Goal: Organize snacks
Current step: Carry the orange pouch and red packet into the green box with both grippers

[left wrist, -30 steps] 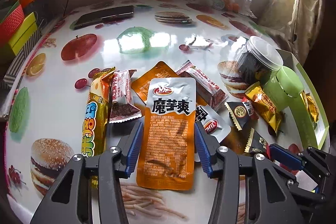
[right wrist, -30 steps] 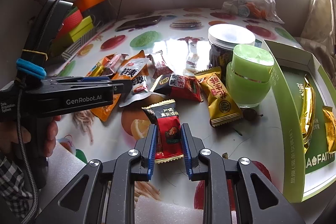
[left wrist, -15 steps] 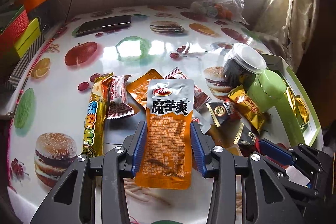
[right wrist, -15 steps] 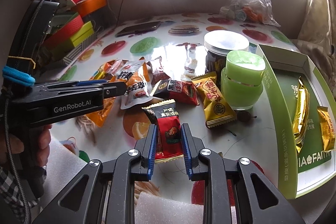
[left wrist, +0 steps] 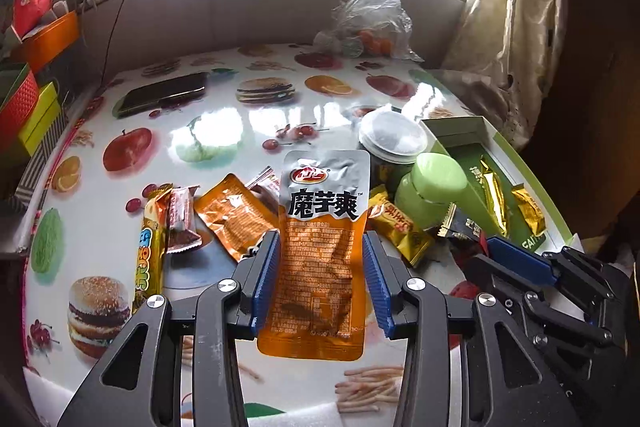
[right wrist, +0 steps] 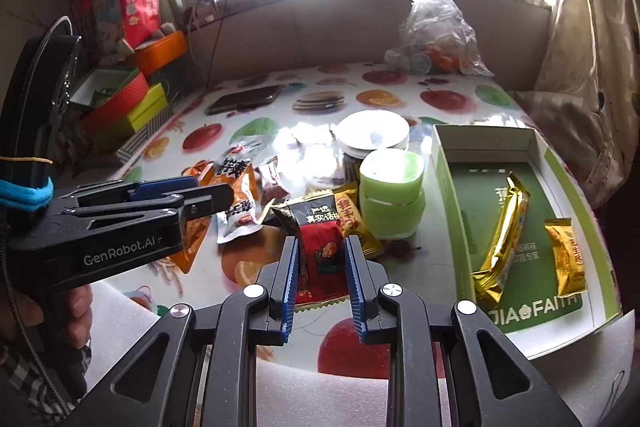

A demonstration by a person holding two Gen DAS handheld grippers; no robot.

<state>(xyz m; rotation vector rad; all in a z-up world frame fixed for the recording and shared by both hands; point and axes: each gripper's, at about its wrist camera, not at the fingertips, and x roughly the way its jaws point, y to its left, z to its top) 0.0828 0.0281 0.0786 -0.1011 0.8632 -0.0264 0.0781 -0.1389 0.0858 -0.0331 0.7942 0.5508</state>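
Note:
My left gripper [left wrist: 322, 251] is shut on an orange and silver snack pouch [left wrist: 322, 247], held up off the table. My right gripper [right wrist: 322, 247] is shut on a small red and black snack packet [right wrist: 320, 251], also lifted. In the right wrist view the left gripper [right wrist: 216, 193] shows at the left with the pouch [right wrist: 238, 183] in it. Loose snacks [left wrist: 236, 223] lie on the fruit-print table [left wrist: 192, 147]. The open green and white box [right wrist: 512, 227] at the right holds a gold bar [right wrist: 502, 239] and an orange packet [right wrist: 566, 255].
A green jar [right wrist: 390, 199] and a white-lidded jar [right wrist: 372, 135] stand between the snacks and the box. A phone [left wrist: 162, 99] and a clear plastic bag [left wrist: 368, 23] lie further back. Coloured boxes [right wrist: 132, 103] are stacked at the left edge. White foam [right wrist: 320, 391] lines the near edge.
Both grippers rose with their snacks: the orange pouch left the pile and the red packet left the table. The left jaws closed onto the pouch early on.

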